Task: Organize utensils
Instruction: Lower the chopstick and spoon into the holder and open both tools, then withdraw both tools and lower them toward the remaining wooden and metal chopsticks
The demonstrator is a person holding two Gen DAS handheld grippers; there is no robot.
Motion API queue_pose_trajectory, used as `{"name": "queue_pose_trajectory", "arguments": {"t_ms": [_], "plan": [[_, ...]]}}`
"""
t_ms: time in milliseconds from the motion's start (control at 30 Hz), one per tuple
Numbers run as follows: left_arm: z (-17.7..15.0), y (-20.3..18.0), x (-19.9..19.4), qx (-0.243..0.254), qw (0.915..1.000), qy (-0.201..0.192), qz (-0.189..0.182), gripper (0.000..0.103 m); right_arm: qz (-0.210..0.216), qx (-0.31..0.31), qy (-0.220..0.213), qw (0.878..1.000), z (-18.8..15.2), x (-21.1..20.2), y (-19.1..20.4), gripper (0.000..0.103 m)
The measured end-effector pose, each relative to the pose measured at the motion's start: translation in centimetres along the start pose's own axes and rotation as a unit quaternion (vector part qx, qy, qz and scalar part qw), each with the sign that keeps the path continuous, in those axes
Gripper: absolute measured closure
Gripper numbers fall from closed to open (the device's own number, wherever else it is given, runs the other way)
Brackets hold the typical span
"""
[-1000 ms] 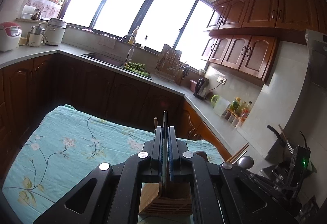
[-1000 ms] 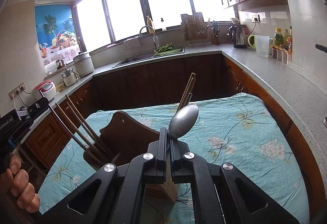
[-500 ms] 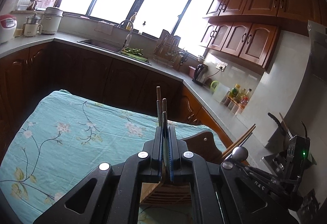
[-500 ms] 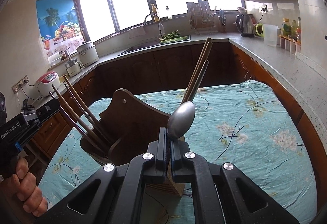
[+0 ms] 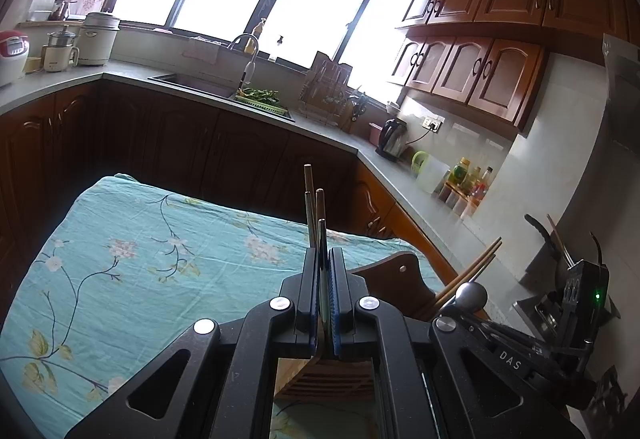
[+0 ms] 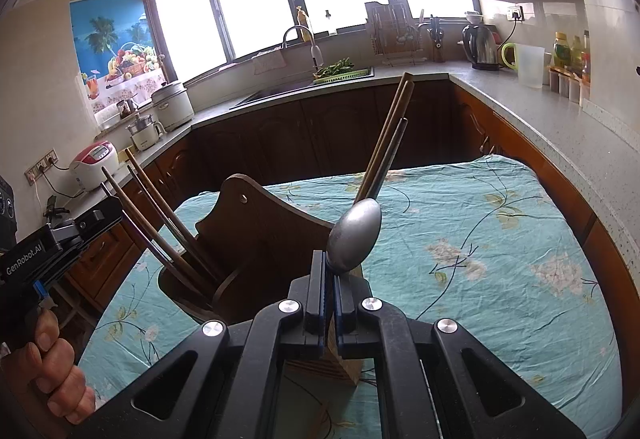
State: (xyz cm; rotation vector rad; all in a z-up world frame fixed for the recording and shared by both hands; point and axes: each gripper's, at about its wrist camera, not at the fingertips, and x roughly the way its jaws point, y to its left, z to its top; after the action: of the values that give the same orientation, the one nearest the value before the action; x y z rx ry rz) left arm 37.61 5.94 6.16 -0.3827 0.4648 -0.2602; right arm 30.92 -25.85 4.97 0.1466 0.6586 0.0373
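My left gripper (image 5: 322,259) is shut on a thin metal utensil (image 5: 322,235), seen edge-on between the pads. Just beyond it, upright chopsticks (image 5: 309,199) rise from a light wooden box (image 5: 320,371) below the fingers. My right gripper (image 6: 327,263) is shut on a metal spoon (image 6: 354,235), its bowl sticking up above the fingertips. That gripper sits over the light box (image 6: 344,359), which holds leaning chopsticks (image 6: 388,143). To the left stands a dark wooden holder (image 6: 256,239) with several chopsticks (image 6: 160,215). The spoon (image 5: 472,295) and dark holder (image 5: 400,275) also show in the left wrist view.
Both holders stand on a table with a teal floral cloth (image 6: 480,231). A person's hand (image 6: 52,359) grips the left tool at the left edge. Kitchen counters (image 6: 540,107) with a kettle, jug and bottles wrap around the room, and a sink (image 5: 192,81) lies under the windows.
In both views the holders and chopsticks now stand higher and larger in the picture than a second ago. Both grips are unchanged.
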Motion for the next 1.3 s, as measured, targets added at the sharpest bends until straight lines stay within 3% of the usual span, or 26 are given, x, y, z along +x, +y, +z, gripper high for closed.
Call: {"name": "queue_pose_trajectory", "arguments": {"t_ms": [300, 400, 467, 600, 700, 767, 833, 1000, 1300], "plan": [[0.3, -0.2, -0.3, 0.000, 0.9999, 0.012, -0.001, 0.099, 0.004, 0.007, 0.002, 1.000, -0.1, 0.1, -0.4, 0.097], [0.4, -0.3, -0.5, -0.002, 0.9999, 0.015, 0.001, 0.093, 0.000, 0.012, -0.002, 1.000, -0.1, -0.2, -0.5, 0.090], [0.3, -0.3, -0.9, -0.004, 0.9999, 0.012, 0.004, 0.083, 0.001, 0.016, -0.007, 1.000, 0.0, -0.6, -0.6, 0.082], [0.0, -0.4, -1.7, -0.006, 0.9999, 0.009, 0.008, 0.079, 0.000, 0.021, -0.018, 1.000, 0.1, -1.5, -0.8, 0.072], [-0.4, -0.4, -2.5, -0.009, 0.9998, 0.009, 0.015, 0.064, 0.002, 0.029, -0.024, 0.999, -0.2, -2.3, -0.9, 0.058], [-0.8, -0.4, -3.4, -0.013, 0.9994, 0.007, 0.030, 0.032, 0.001, 0.034, -0.031, 0.999, -0.4, -3.0, -1.1, 0.037], [-1.1, -0.4, -4.4, -0.021, 0.9987, -0.001, 0.045, 0.019, 0.003, 0.038, -0.039, 0.999, -0.9, -3.7, -1.1, 0.021], [-2.2, -0.5, -7.1, -0.029, 0.9985, -0.002, 0.046, 0.018, 0.013, 0.043, -0.057, 0.997, -2.1, -5.8, -1.1, 0.013], [-4.6, -0.9, -11.5, -0.033, 0.9979, 0.011, 0.055, 0.014, 0.010, 0.048, -0.081, 0.995, -4.4, -10.0, -1.2, 0.010]]}}
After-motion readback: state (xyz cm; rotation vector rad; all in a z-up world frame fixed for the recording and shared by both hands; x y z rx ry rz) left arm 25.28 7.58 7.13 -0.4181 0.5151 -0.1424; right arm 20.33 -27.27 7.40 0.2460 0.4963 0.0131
